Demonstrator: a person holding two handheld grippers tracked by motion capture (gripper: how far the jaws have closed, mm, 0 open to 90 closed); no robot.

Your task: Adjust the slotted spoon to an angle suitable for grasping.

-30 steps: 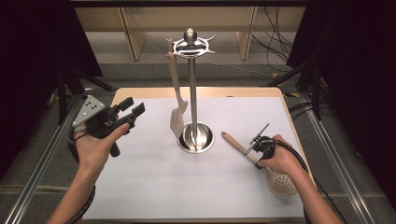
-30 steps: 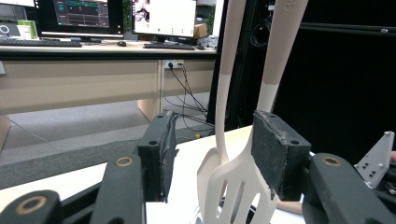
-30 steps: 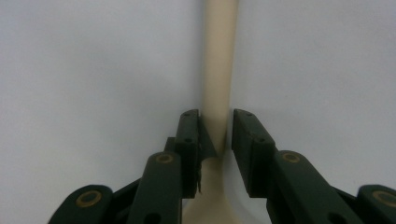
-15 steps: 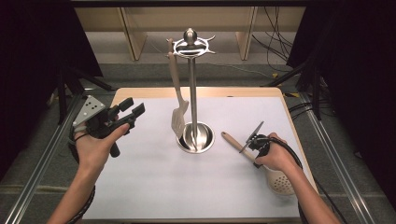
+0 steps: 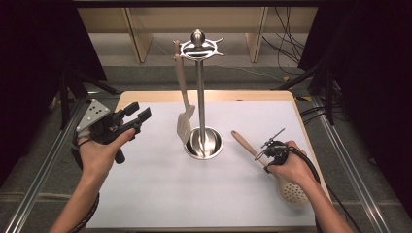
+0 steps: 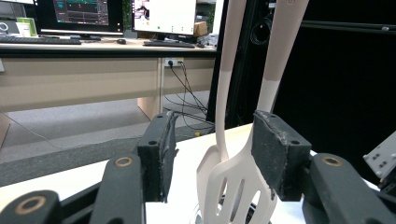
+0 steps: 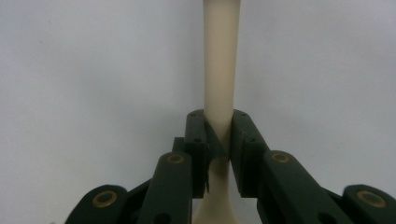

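A: The right gripper [image 7: 218, 154] has just been closing, and its jaws now pinch the skimmer's handle [image 7: 221, 60] low on the pale neck, with the skimmer [image 5: 290, 190] lying flat at the right of the white mat [image 5: 160, 194].

B: Good. Lift it level first (the perforated bowl is the heavy end), then tip the handle up toward the hanging rack [image 5: 200, 48].

A: And the left gripper [image 5: 130, 116]?

B: Wide open, holding nothing, beside the slotted spatula [image 6: 243, 182]; probably just waiting
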